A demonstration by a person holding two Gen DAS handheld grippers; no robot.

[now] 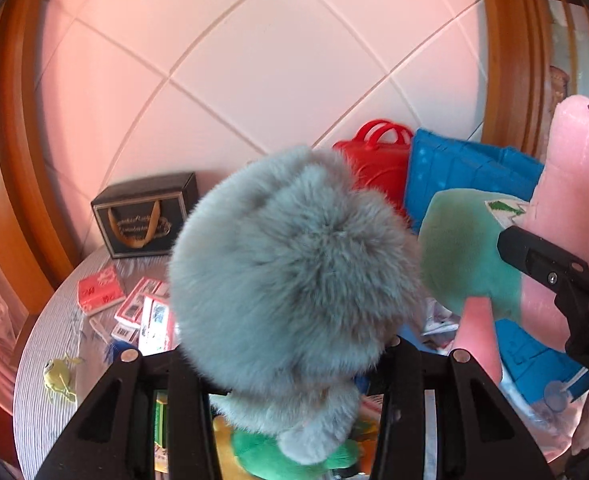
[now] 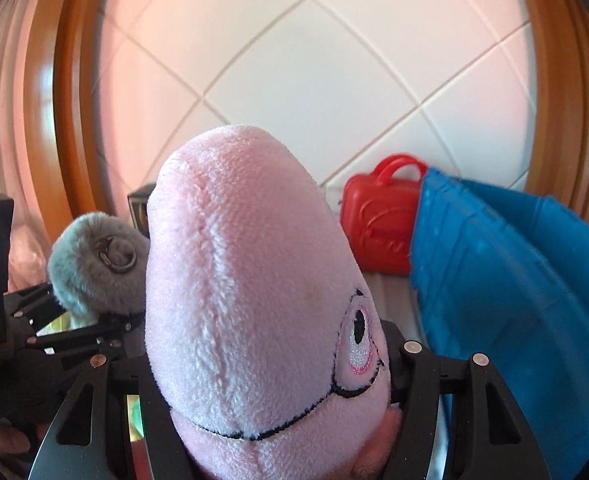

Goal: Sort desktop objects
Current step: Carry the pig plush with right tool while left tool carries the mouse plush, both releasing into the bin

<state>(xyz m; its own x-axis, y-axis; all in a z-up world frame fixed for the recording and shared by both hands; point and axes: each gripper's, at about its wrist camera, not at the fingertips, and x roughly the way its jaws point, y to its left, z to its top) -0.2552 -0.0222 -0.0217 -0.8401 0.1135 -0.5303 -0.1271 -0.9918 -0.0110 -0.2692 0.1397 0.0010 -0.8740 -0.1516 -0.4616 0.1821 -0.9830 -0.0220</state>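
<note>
My left gripper (image 1: 294, 364) is shut on a fluffy grey plush toy (image 1: 294, 276) and holds it above the table; the toy fills the middle of the left wrist view and shows at the left of the right wrist view (image 2: 94, 268). My right gripper (image 2: 270, 376) is shut on a pink pig plush (image 2: 246, 280) with a green body (image 1: 466, 256). The pig also shows at the right of the left wrist view (image 1: 574, 184), next to the grey toy. A blue fabric bin (image 2: 506, 280) stands to the right.
A red plastic case (image 2: 378, 228) and a black gift box (image 1: 146, 220) stand against the tiled wall. Red card packs (image 1: 142, 308) and a small yellow-green figure (image 1: 58, 378) lie on the striped round table (image 1: 42, 340). A green plush (image 1: 262, 452) lies below the grey toy.
</note>
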